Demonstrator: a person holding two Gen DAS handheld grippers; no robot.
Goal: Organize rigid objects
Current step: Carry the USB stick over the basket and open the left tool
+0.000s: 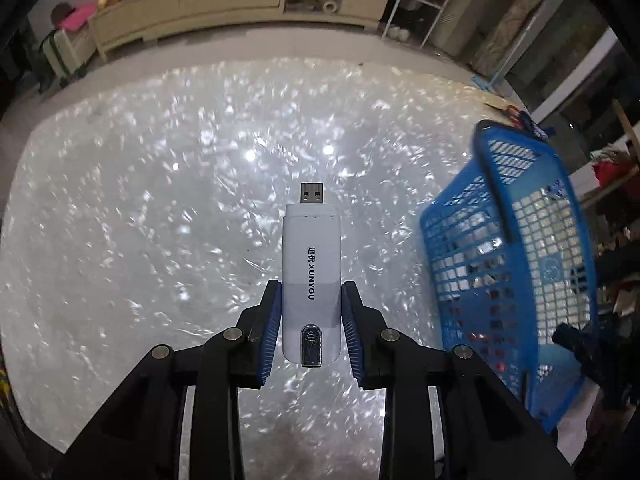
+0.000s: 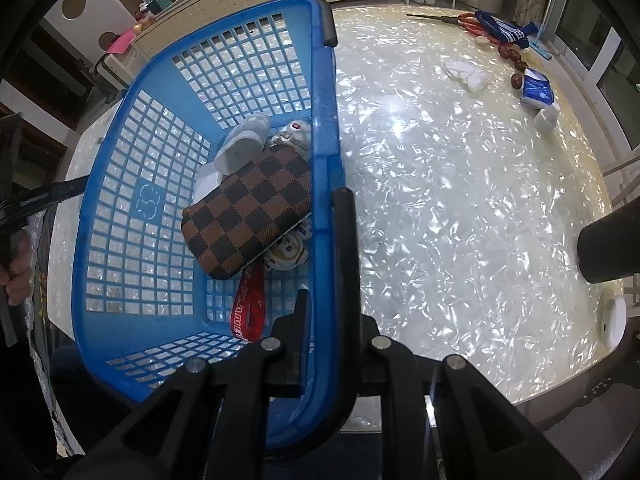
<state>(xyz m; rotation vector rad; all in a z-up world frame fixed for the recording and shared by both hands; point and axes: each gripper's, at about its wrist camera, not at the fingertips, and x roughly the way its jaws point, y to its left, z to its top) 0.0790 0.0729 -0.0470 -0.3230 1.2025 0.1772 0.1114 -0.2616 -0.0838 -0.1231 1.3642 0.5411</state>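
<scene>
While the left gripper (image 1: 311,312) clamps a white USB dongle (image 1: 311,276) above the table (image 1: 140,200), the right gripper (image 2: 326,320) pinches the blue basket (image 2: 120,208) rim; inside lie a checkered case (image 2: 248,212), toys and a red strap (image 2: 250,308).

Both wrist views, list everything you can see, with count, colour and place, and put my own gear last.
USB stick: one, white, held over the table
Basket: one, blue, on the table
Pouch: one, brown checked, in the basket
Strap: one, red, in the basket
Scissors: one, red-handled, far table edge
Tissue pack: one, blue, far right of the table
Table: one, pearly white
Left hand-held gripper: shut on the USB stick
Right hand-held gripper: gripping the basket rim
</scene>
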